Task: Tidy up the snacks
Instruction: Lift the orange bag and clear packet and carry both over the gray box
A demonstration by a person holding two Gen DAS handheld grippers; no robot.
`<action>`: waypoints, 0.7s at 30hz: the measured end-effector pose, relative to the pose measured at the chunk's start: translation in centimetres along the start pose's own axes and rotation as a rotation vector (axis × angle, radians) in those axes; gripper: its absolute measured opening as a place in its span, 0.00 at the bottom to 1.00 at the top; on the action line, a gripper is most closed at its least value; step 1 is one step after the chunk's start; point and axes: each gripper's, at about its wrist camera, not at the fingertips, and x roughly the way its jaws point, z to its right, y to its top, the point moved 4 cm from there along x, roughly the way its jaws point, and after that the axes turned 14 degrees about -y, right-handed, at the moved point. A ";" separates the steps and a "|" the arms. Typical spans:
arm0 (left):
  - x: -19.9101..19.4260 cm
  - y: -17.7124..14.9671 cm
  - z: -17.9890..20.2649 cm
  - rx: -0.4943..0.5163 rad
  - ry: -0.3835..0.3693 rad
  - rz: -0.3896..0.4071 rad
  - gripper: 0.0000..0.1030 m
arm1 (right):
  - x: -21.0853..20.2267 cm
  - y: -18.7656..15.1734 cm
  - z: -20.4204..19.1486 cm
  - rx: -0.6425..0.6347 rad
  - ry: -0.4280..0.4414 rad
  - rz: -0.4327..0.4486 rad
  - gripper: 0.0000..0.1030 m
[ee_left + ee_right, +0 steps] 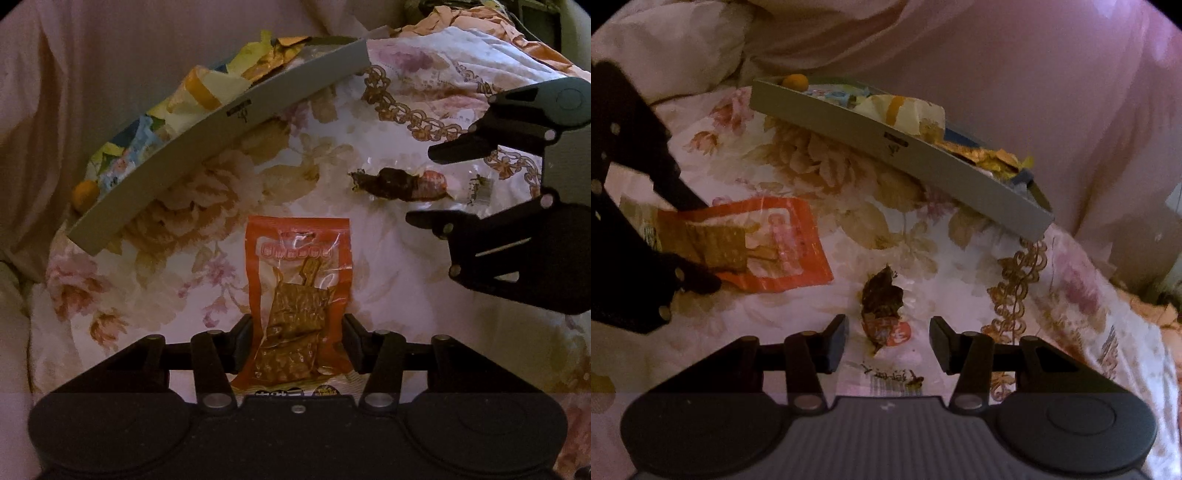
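Left tongs [297, 343] clamp orange packet [299, 291] by its sides. Right tongs [888, 341] straddle clear packet [884, 314] of dark snack; whether pads press its clear film, cannot tell. Both packets over floral bedspread [369, 258], near each other. Grey tray [923, 162] of wrappers tilted on bedspread beyond, small orange fruit [796, 81] at one end.

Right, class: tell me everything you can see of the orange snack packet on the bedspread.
The orange snack packet is a flat, glossy plastic pouch with an orange border and a clear window showing brown, ridged pieces inside. Pale printed characters run across its top, beside a small hang hole. It is sealed and lies on the floral bedspread, apart from the grey tray. The left gripper has a finger at each long edge; whether the fingers press it is unclear.
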 end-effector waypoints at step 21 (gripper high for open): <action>-3.5 1.4 -1.0 -0.067 0.041 0.112 0.51 | -1.5 0.3 -0.8 -0.208 -0.191 0.153 0.51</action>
